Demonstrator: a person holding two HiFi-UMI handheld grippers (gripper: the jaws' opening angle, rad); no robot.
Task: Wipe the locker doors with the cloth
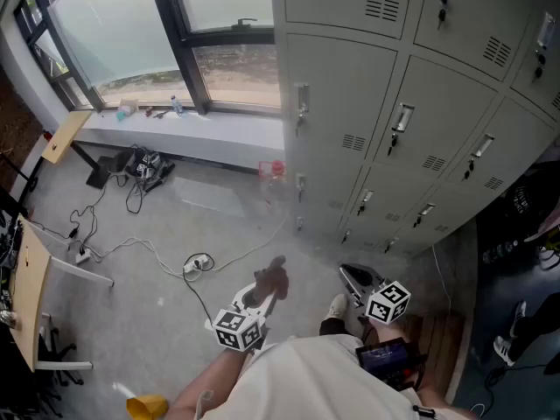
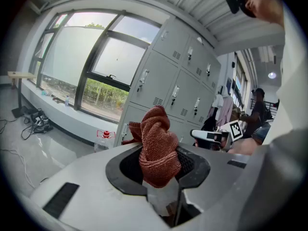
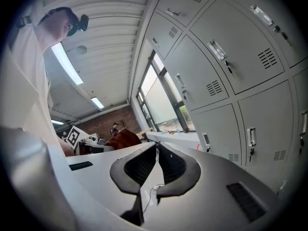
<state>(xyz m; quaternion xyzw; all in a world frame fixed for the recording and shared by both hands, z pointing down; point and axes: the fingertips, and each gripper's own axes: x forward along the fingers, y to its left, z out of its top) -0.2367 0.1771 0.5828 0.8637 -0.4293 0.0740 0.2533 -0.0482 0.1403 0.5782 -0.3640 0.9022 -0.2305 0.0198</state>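
My left gripper (image 2: pixel 159 163) is clamped on the rust-red terry cloth (image 2: pixel 157 142), which bunches up out of the jaws. In the head view that gripper (image 1: pixel 265 294) sits low at 6 o'clock, with the cloth (image 1: pixel 276 273) at its tip above the grey floor (image 1: pixel 175 217), well apart from the grey metal locker doors (image 1: pixel 350 103) filling 12 to 3 o'clock. My right gripper (image 3: pixel 157 161) has its jaws pressed together with nothing between them; in the head view it (image 1: pixel 357 280) lies at 5 o'clock. A dark-framed window (image 1: pixel 188 33) is at 11 o'clock. What looks like a clear bottle with a red cap (image 1: pixel 272 170) stands by the lockers' left edge. White cables (image 1: pixel 157 256) trail at 8 o'clock.
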